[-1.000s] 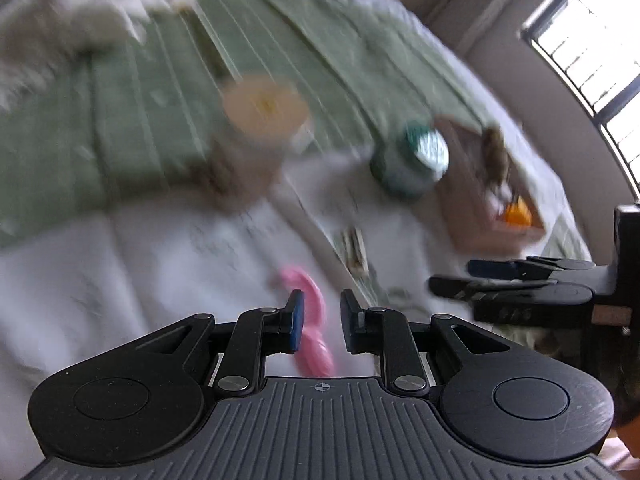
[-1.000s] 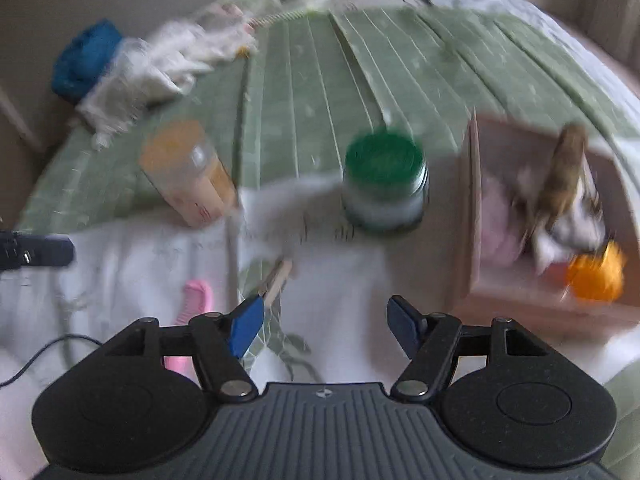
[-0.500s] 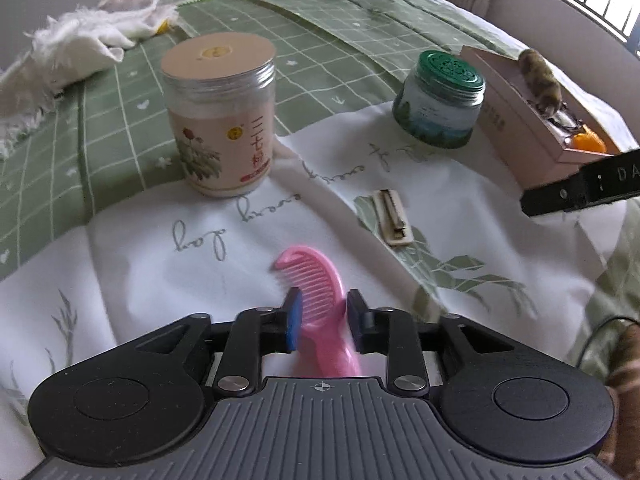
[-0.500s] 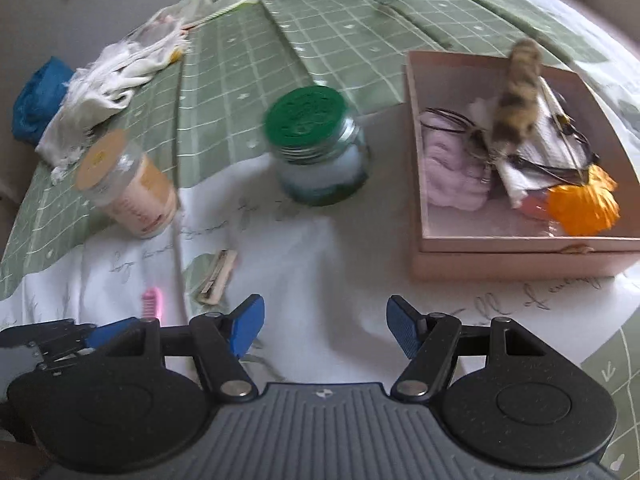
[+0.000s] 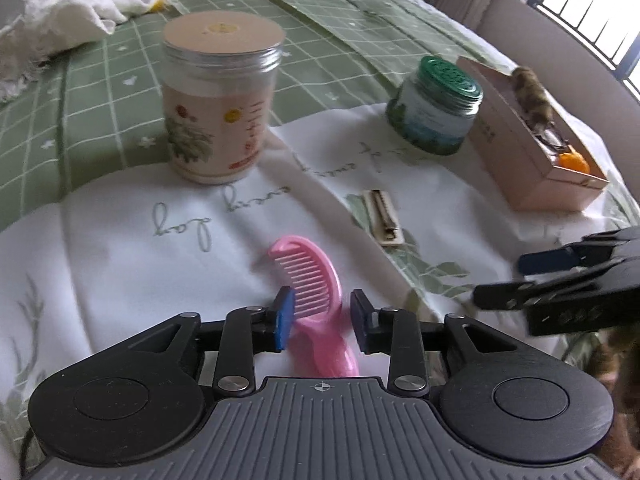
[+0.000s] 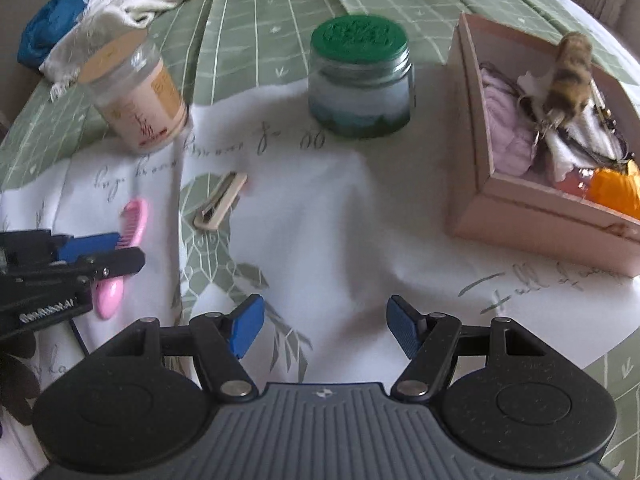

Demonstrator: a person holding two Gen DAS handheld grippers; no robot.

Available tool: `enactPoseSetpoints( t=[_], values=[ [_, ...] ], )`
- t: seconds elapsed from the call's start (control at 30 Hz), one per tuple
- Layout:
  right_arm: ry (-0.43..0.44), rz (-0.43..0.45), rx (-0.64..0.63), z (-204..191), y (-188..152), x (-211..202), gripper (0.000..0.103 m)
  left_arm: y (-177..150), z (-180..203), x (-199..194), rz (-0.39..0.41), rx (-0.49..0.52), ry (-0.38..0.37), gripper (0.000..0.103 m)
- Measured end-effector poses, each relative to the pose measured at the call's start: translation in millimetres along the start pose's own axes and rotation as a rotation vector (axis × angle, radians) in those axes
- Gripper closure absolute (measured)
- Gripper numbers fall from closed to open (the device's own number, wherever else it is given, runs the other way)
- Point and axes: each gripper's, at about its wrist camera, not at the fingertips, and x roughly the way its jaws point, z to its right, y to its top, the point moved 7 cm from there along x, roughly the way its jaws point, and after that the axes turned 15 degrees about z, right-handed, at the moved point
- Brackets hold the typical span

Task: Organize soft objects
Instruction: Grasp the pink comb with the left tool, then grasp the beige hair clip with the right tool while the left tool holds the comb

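A pink comb (image 5: 316,280) lies on the white printed cloth (image 5: 120,256). My left gripper (image 5: 320,316) is open, its blue pads on either side of the comb's handle without pinching it; it also shows in the right wrist view (image 6: 120,250) over the comb (image 6: 134,220). My right gripper (image 6: 322,328) is open and empty above the cloth (image 6: 340,216). A pink box (image 6: 520,200) at the right holds a furry brown-striped toy (image 6: 570,76), pale pink fabric (image 6: 508,124) and an orange item (image 6: 616,192).
A beige-lidded jar (image 5: 220,100) and a green-lidded jar (image 5: 436,108) stand at the cloth's far edge. A beige hair clip (image 5: 382,216) lies between them. White rags (image 6: 120,12) and a blue bundle (image 6: 48,32) lie on the green checked bedspread (image 5: 80,108).
My left gripper has opened slightly around the comb's handle. My right gripper has dropped lower and nearer the cloth, beside the left one.
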Motion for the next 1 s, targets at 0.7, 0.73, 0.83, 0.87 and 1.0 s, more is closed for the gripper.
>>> enactPoseSetpoints(
  t=[0.7, 0.73, 0.83, 0.87, 1.0],
  values=[
    [0.047, 0.122, 0.087, -43, 60, 26, 0.042, 1, -6, 3, -0.002, -0.035, 0.011, 0.073],
    [0.051, 0.108, 0.111, -48, 63, 33, 0.042, 1, -6, 2, -0.001, -0.041, 0.009, 0.073],
    [0.027, 0.078, 0.073, -66, 66, 50, 0.050, 0, -9, 1, -0.001, -0.067, 0.003, 0.073],
    [0.016, 0.075, 0.028, -73, 66, 53, 0.053, 1, -10, 1, -0.003, -0.079, 0.001, 0.073],
    [0.016, 0.045, -0.123, -86, 56, 45, 0.082, 1, -14, 0, -0.008, -0.125, -0.009, 0.073]
  ],
)
